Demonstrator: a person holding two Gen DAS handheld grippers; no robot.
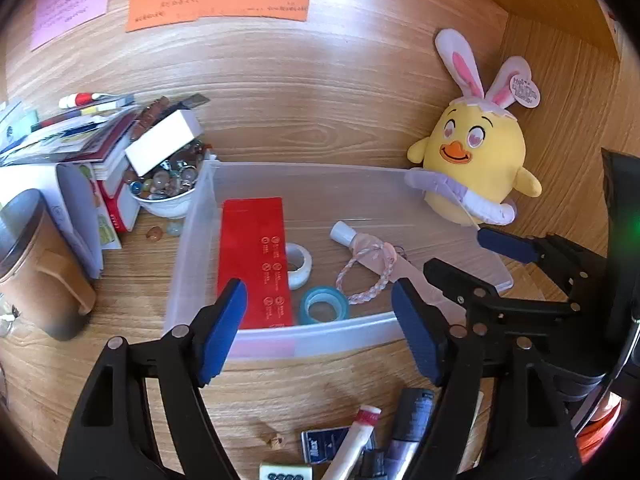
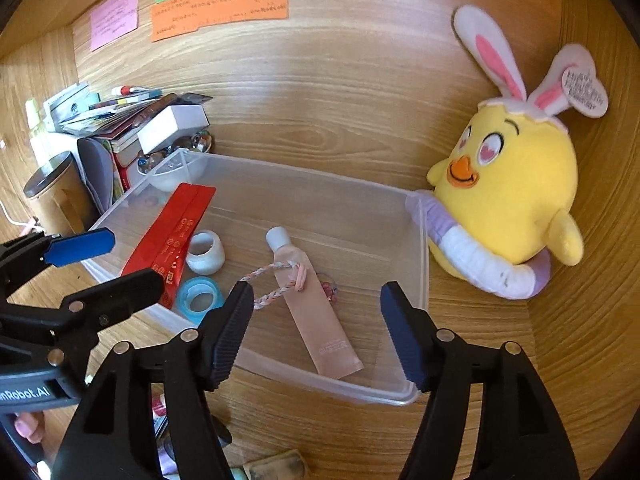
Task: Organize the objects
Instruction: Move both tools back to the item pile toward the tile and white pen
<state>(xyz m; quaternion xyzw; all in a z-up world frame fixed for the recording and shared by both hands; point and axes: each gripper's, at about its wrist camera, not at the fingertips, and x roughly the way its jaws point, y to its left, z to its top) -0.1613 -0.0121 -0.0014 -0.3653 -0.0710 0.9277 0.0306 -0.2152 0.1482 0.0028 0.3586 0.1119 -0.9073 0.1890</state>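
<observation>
The left gripper [image 1: 320,328] is seen with its blue-padded jaws spread apart and nothing between them, poised over the near wall of a clear rectangular plastic bin [image 1: 312,340]. The right gripper [image 2: 318,332] is likewise held wide with nothing clasped, above the bin's near right part. Its far side is cut off in the left wrist view, where only one blue pad and black linkage are shown.

Inside the bin, a pale pink squeeze tube with a white cap [image 2: 320,316] lies flat just ahead of the right gripper, between its fingers in the picture but untouched by them. A braided pink-and-white cord [image 2: 272,280] is looped around the tube. Further left are a blue tape roll [image 2: 200,294], a white tape roll [image 2: 206,254] and a flat red packet [image 2: 172,240] leaning on the left wall; its print is too small to read.

Beyond the bin's right corner a yellow plush chick with rabbit ears [image 2: 516,200] touches the rim. At the left, a bowl of glass marbles [image 1: 168,188] is partly hidden by a white box [image 1: 164,140]. Items at the lower edge are cut off by the frame and hard to identify.
</observation>
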